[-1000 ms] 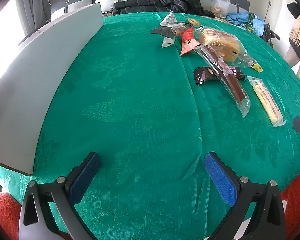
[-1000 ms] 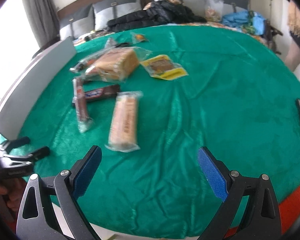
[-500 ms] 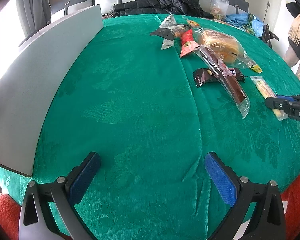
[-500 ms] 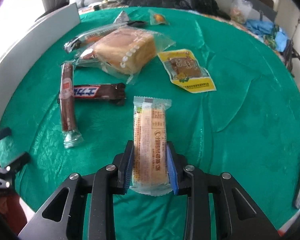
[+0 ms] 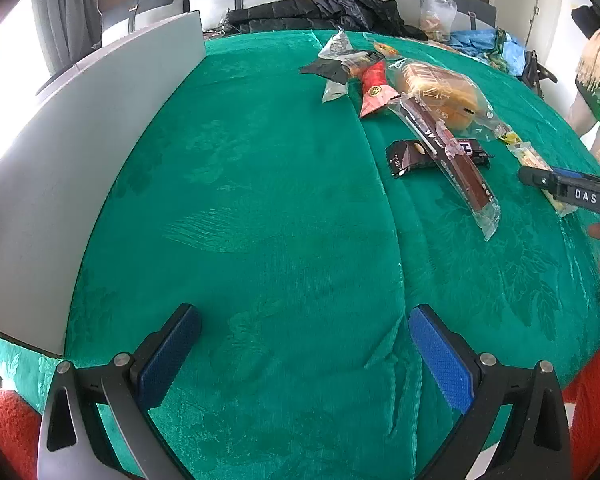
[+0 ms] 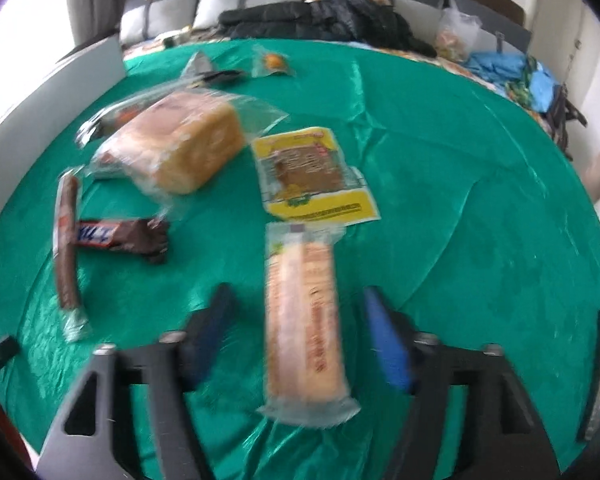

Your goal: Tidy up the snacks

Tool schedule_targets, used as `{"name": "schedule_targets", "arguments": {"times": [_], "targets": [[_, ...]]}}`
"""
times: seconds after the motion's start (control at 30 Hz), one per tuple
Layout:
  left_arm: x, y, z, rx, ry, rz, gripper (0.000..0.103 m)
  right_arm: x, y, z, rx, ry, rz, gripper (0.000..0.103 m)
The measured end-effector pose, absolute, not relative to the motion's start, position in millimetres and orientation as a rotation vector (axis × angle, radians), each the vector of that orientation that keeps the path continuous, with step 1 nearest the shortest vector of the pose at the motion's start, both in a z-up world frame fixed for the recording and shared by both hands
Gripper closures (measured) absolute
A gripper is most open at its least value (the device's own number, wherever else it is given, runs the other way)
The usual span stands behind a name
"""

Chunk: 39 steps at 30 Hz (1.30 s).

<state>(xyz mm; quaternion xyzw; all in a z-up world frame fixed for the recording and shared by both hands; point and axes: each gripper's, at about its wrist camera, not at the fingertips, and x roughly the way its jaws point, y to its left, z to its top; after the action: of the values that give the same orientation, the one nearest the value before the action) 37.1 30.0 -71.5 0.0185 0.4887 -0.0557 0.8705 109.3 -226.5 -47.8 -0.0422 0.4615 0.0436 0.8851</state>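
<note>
Half a second ago the right gripper [image 6: 296,332] was squeezing the long pale cracker pack in clear wrap [image 6: 302,328]; now its two blue pads have spread apart and no longer touch the pack. The pack lies between the open jaws on the shiny green tablecloth [image 6: 460,152], pointing away from the camera. This view is blurry, so small print cannot be read.

Just past the far end of the pack lies a flat yellow snack packet with a brown picture [image 6: 312,176]. To its left sits a big golden bread loaf in a clear bag [image 6: 180,148]. Nearer and further left, a long thin brown sausage stick in clear wrap [image 6: 65,248] lies across one end of a dark brown chocolate bar with a white and blue label [image 6: 116,236]. A small clear bag with something orange inside [image 6: 272,62] sits far back on the cloth.

The left gripper [image 5: 304,360] has not moved. It hovers over a bare part of the cloth with its jaws wide open and nothing between them. In its view a red triangle-shaped snack pouch [image 5: 374,88] lies beside the loaf, and a tall grey board [image 5: 80,140] stands along the left edge of the table. The snacks are well away from it.
</note>
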Motion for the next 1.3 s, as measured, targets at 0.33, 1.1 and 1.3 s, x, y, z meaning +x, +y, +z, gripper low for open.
{"name": "schedule_targets", "arguments": {"times": [0.33, 1.1, 1.3], "targets": [[154, 29, 4, 0.035, 0.932, -0.197, 0.001, 121, -232, -52, -0.074, 0.922, 0.096, 0.018], [115, 70, -23, -0.127, 1.111, -0.266, 0.062, 125, -232, -53, -0.069, 0.922, 0.098, 0.018], [93, 70, -50, -0.054, 1.061, -0.163, 0.003, 125, -232, -53, -0.069, 0.922, 0.098, 0.018]]}}
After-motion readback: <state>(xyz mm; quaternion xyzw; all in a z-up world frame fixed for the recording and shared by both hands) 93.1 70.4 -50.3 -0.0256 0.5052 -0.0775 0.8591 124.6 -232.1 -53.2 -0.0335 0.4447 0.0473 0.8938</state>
